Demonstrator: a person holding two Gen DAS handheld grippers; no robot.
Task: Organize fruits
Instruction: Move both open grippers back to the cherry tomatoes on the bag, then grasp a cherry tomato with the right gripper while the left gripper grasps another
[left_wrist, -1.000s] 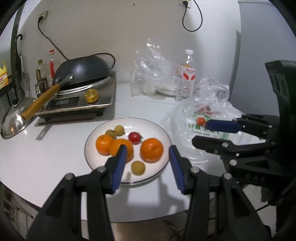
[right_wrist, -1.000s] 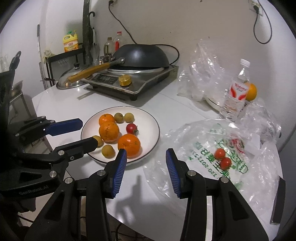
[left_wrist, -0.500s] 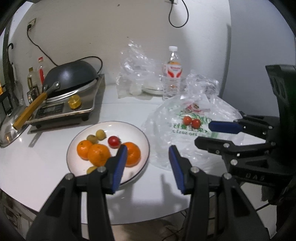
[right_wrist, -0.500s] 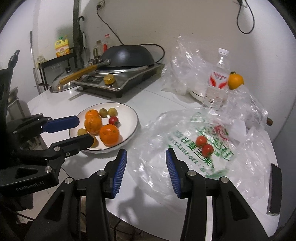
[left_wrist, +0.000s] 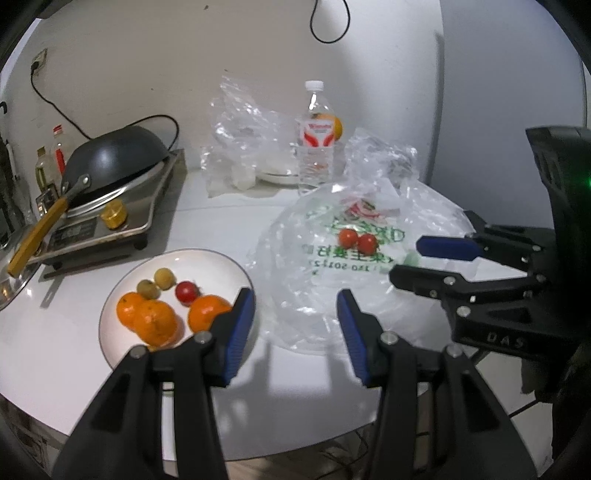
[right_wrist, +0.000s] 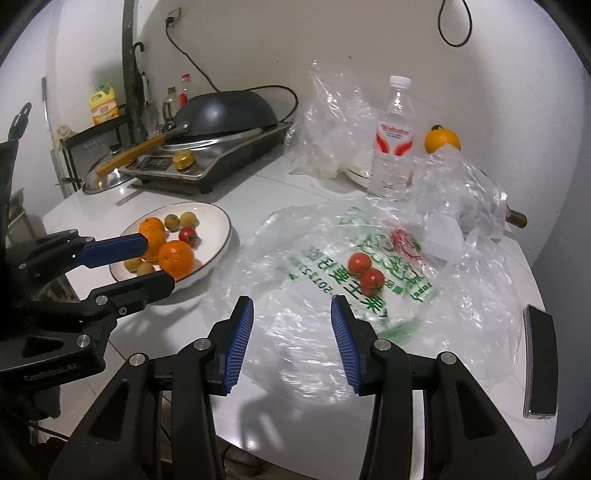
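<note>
A white plate (left_wrist: 225, 264) holds three oranges (left_wrist: 155, 321), a red tomato (left_wrist: 186, 291) and some small yellow-green fruits (left_wrist: 164, 277). To its right, two more tomatoes (left_wrist: 358, 240) lie on a flattened clear plastic bag (left_wrist: 314, 306) with green print. My left gripper (left_wrist: 295, 299) hovers open between the plate's right rim and the bag, with nothing in it. My right gripper (right_wrist: 291, 306) hangs open over the bag's near part, short of the tomatoes (right_wrist: 365, 271), and is also empty. In the right wrist view the left gripper (right_wrist: 155, 262) stands in front of the plate (right_wrist: 221, 221).
An induction cooker with a black wok (left_wrist: 110, 158) stands at the back left. A water bottle (right_wrist: 391, 144), a lone orange (right_wrist: 441, 140) and crumpled clear bags (right_wrist: 332, 122) sit at the back. A dark phone (right_wrist: 539, 362) lies at the table's right edge.
Both grippers have moved to the right, from over the plate toward the plastic bag with the two tomatoes. Their jaws stand as wide as before.
</note>
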